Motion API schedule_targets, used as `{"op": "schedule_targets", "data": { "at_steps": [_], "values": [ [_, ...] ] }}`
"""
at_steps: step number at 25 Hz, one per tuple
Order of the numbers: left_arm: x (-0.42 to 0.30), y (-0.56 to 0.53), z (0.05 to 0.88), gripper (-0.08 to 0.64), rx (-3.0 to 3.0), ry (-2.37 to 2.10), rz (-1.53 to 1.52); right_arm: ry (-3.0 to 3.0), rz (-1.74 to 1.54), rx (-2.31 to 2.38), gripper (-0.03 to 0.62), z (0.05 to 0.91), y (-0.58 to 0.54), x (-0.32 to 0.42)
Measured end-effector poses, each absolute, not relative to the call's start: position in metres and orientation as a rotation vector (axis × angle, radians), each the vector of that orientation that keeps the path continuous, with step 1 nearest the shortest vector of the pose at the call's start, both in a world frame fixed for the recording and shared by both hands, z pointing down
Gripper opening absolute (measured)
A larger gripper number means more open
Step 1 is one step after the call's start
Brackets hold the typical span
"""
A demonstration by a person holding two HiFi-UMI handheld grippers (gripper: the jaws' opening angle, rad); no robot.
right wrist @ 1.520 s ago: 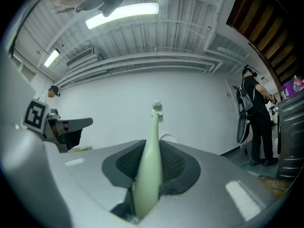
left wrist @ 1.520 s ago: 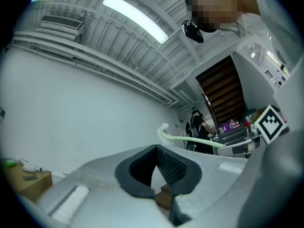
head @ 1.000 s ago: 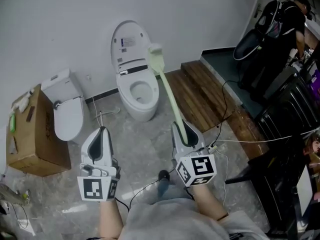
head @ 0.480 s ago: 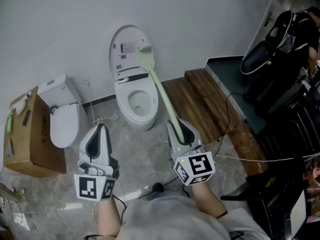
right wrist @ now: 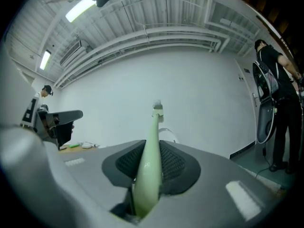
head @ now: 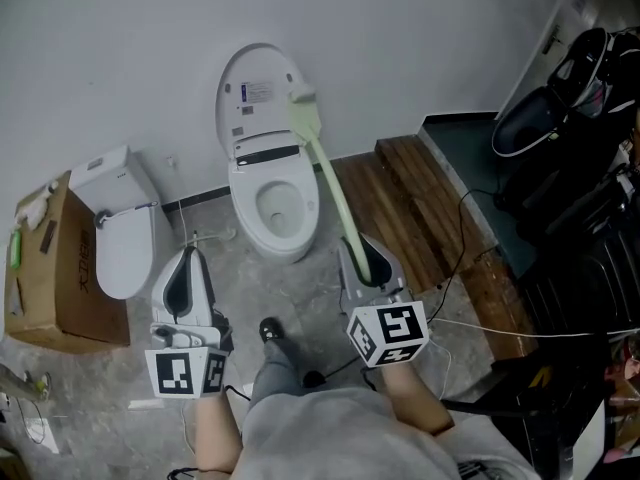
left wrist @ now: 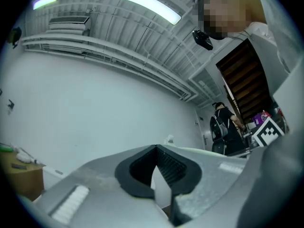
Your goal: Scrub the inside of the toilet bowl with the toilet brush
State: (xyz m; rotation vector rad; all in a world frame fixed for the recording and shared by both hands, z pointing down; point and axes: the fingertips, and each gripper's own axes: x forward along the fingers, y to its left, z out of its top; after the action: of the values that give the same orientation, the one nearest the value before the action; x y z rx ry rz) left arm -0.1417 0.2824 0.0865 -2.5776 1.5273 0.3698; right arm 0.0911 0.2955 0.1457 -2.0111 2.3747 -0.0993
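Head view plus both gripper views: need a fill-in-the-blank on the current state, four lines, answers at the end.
The right gripper clamps the pale green plastic toilet brush by its ___.
The white ceramic toilet has its lid ___, not closed.
The brush head shows against that lid, not yet inside the ___.
The left gripper holds ___.
Missing: handle; open; bowl; nothing

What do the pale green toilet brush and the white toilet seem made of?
The pale green long-handled toilet brush: likely moulded plastic, smooth with a soft sheen. The white toilet: probably glazed ceramic, smooth and bright; its lid may be plastic.
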Motion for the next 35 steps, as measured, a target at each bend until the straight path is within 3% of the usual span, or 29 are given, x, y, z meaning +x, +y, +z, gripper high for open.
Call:
{"op": "schedule_targets", "data": {
  "at_steps": [21,35],
  "values": [
    [-0.155,0.034,0.082,0.000,-2.613,1.471,0.385,2.315,-0.210,-2.070,0.087,0.153,0.061,0.084],
    [-0.158,-0.047,0.112,0.000,-2.677,1.418,0.309,2.374,-0.389,-2.092,0.087,0.205,-0.009,0.066]
  ]
}}
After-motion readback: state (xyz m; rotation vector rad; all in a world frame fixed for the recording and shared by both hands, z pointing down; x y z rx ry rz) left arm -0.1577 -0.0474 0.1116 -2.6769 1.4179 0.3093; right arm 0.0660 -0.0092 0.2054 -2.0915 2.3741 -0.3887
